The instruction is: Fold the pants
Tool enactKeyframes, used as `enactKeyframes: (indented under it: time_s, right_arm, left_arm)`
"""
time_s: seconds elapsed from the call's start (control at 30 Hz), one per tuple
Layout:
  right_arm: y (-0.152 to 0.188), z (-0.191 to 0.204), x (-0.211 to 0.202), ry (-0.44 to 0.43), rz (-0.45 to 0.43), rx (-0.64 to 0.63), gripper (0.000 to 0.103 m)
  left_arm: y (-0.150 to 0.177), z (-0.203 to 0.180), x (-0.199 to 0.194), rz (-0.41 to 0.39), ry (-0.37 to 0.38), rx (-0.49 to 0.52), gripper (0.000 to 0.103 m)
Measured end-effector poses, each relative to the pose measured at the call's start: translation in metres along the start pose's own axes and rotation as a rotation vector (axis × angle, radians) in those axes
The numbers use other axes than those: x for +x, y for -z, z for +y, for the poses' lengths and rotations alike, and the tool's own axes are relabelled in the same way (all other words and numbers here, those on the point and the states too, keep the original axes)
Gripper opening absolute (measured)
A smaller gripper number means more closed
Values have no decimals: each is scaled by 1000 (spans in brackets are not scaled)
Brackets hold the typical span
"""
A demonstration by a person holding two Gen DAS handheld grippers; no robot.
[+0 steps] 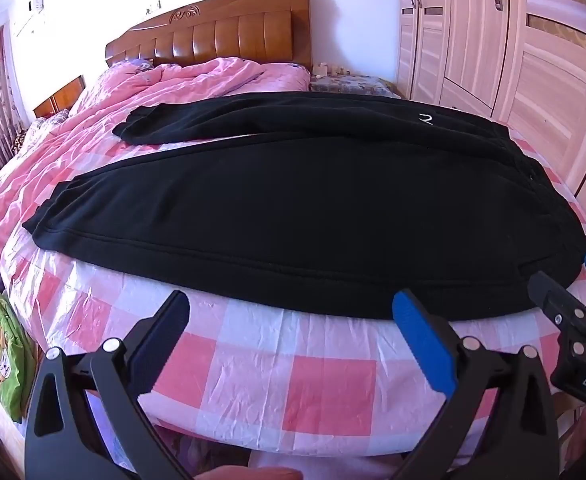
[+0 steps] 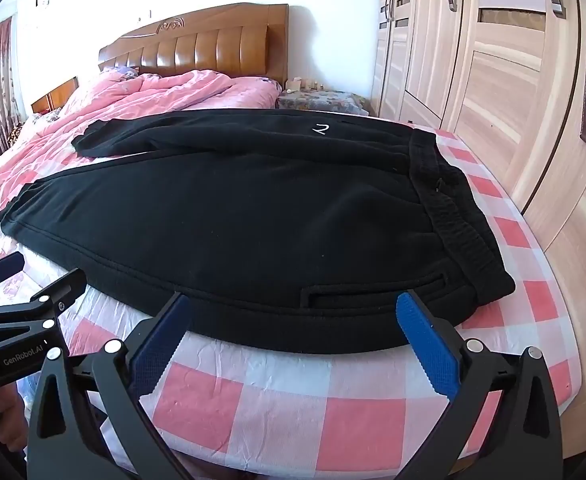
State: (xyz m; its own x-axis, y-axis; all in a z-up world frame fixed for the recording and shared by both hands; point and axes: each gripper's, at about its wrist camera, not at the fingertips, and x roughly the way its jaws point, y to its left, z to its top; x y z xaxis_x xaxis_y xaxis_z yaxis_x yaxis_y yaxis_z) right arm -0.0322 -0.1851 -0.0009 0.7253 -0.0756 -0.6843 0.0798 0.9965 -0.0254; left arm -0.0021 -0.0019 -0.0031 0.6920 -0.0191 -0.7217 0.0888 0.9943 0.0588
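Pants (image 1: 293, 200) flat on checked sheet (image 1: 293, 380), pink duvet (image 1: 153, 88) beyond; left gripper (image 1: 293, 312), right gripper (image 2: 293, 312) both spread, empty.

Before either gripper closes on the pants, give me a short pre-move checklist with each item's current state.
1. Pants laid flat, legs apart: ok.
2. Left gripper open: ok.
3. Right gripper open: ok.
4. Near seam between right gripper's fingertips: ok, the edge lies right at them.
5. Left gripper over the near edge: not ok, it sits short of the fabric, above the checked sheet.
6. Waistband straight: not ok, bunched.
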Motion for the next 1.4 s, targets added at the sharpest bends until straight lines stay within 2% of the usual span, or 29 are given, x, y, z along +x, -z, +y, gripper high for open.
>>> enactKeyframes:
  time_s: [1.4]
  right_arm:
    - [7,-1,9,-17,35,14,99]
  left_arm:
    - [8,9,6,42,19,-6,102]
